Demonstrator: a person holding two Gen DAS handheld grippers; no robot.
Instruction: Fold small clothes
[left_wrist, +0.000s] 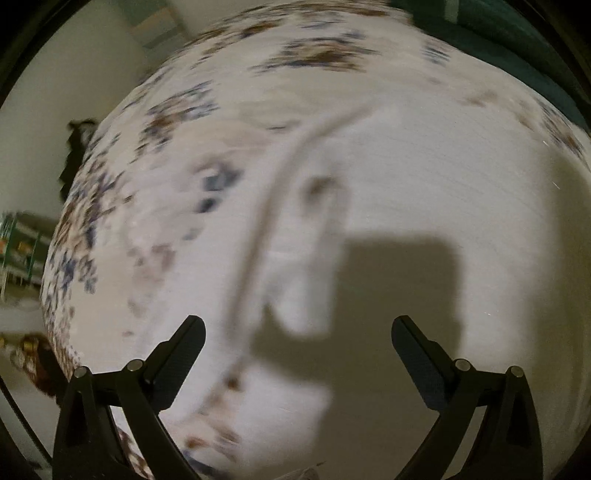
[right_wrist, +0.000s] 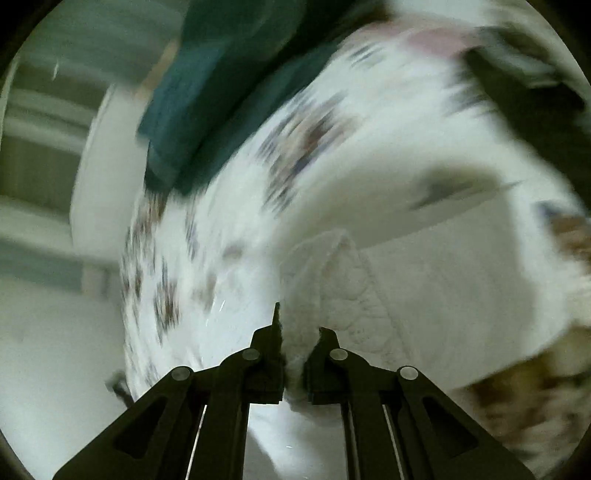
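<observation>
A small white garment (right_wrist: 347, 280) with a quilted texture hangs from my right gripper (right_wrist: 299, 332), which is shut on its edge. The same white garment (left_wrist: 306, 258) shows blurred in the left wrist view, in front of my left gripper (left_wrist: 299, 332), which is open and empty above the surface. Both views are motion-blurred.
A white cloth with blue and brown flower print (left_wrist: 177, 118) covers the round surface (right_wrist: 280, 155). A dark teal fabric (right_wrist: 207, 92) lies at the far side and also shows in the left wrist view (left_wrist: 517, 48). Shelves (left_wrist: 22, 247) stand at the left.
</observation>
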